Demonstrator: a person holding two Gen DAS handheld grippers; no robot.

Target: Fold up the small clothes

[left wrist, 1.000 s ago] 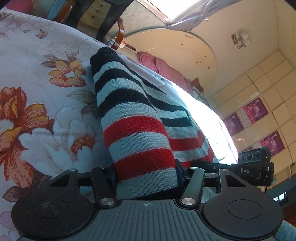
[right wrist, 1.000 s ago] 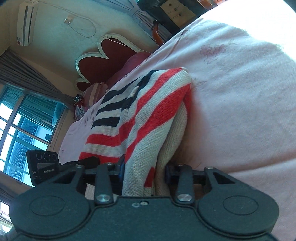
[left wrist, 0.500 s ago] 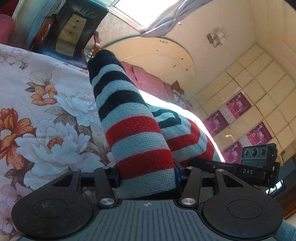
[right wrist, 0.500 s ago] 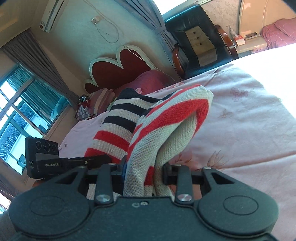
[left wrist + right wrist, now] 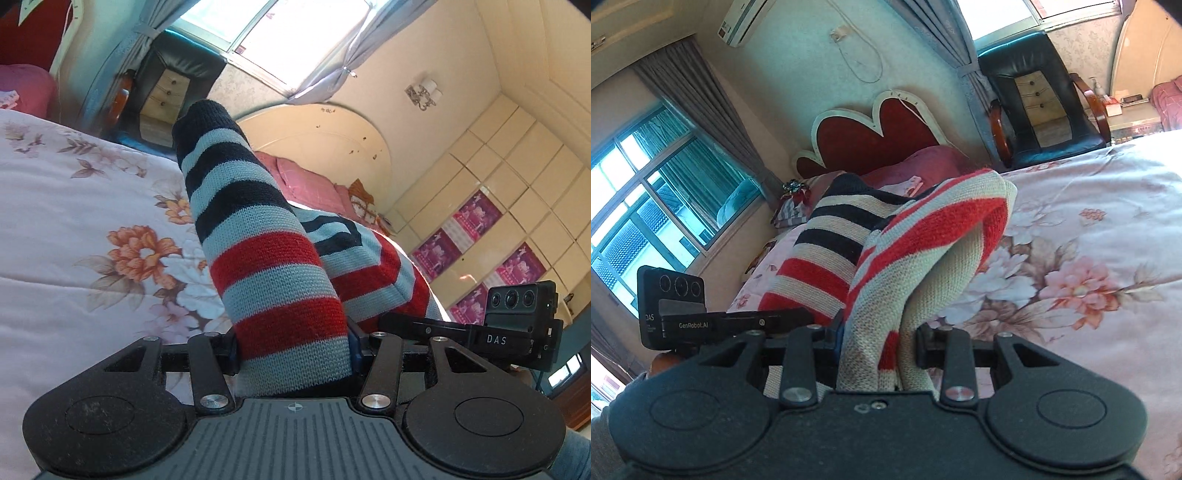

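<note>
My left gripper and my right gripper are each closed on a part of the striped sweater, which rises ahead of both, above the floral bedspread. I judge the folding unfinished; laying it flat is left.

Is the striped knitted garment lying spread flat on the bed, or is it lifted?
Lifted and bunched: the striped knitted garment rises from both grippers' shut jaws, draping above the floral bedspread.

Left tongs and right tongs both clamped, tilted slightly downward.
</note>
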